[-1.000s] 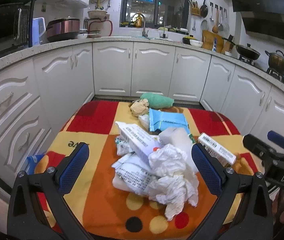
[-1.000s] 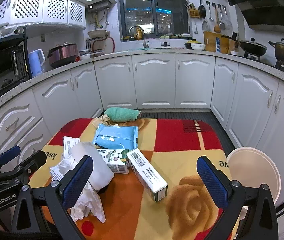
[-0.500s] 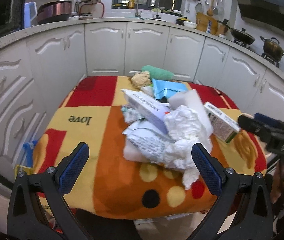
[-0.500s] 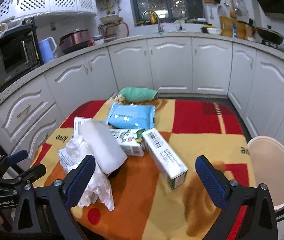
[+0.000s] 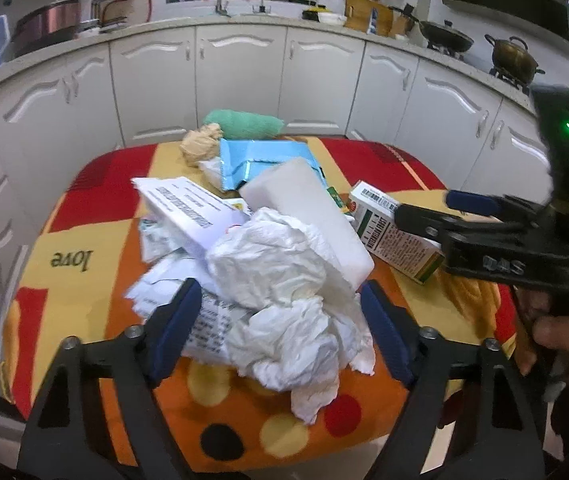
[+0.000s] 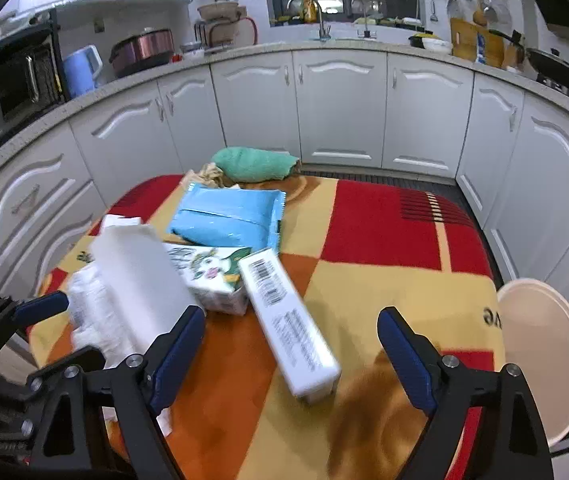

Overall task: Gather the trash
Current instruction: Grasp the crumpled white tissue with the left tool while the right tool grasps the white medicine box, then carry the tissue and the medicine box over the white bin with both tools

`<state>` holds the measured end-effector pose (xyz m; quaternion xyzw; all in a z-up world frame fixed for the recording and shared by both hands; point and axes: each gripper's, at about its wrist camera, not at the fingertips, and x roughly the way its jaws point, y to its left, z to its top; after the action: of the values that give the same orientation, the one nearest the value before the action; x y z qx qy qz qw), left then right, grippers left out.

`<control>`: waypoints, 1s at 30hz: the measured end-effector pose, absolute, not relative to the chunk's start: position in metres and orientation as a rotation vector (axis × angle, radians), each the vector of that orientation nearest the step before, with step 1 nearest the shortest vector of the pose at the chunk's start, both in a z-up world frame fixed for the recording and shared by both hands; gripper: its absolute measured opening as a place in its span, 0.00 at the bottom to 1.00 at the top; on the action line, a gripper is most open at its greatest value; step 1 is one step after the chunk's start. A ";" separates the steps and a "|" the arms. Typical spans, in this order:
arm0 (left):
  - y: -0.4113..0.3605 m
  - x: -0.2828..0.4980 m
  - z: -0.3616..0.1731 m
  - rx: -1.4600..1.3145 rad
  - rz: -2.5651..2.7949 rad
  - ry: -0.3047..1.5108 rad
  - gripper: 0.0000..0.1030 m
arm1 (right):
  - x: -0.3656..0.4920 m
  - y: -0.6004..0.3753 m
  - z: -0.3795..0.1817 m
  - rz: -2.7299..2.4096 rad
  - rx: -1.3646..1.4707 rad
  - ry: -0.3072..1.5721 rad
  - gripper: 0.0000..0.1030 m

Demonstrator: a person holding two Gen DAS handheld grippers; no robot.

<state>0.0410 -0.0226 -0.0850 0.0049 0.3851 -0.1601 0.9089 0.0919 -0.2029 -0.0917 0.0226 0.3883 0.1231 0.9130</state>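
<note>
Our left gripper [image 5: 280, 328] has its jaws spread wide around the crumpled tissue [image 5: 284, 304], not yet clenched; our right gripper [image 6: 290, 348] is likewise released, straddling the long box [image 6: 288, 320]. Behind the tissue lie the foam block [image 5: 308, 216], blue pack [image 5: 260, 160] and green cloth [image 5: 244, 124]. The bin [image 6: 540, 356] sits right of the box, seemingly empty, so we judge nothing collected yet

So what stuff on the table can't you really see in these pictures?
- Papers under the crumpled tissue: left wrist view, the tissue and white foam block cover them; print unreadable.
- Long white box: right wrist view, motion blur smears its small text.
- Beige bin: right wrist view, cut off by the picture's edge; inside not visible.
- Tan wad: right wrist view, mostly behind the blue packet.
</note>
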 end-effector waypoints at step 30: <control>-0.108 0.033 -0.012 -0.015 -0.673 0.788 0.18 | 0.042 -0.339 -0.070 0.142 0.237 0.752 0.27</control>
<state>0.0330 -0.1085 -0.0124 -0.0071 0.3766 -0.3216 0.8687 0.0423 -0.3391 -0.0703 0.1154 0.3660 0.0692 0.9209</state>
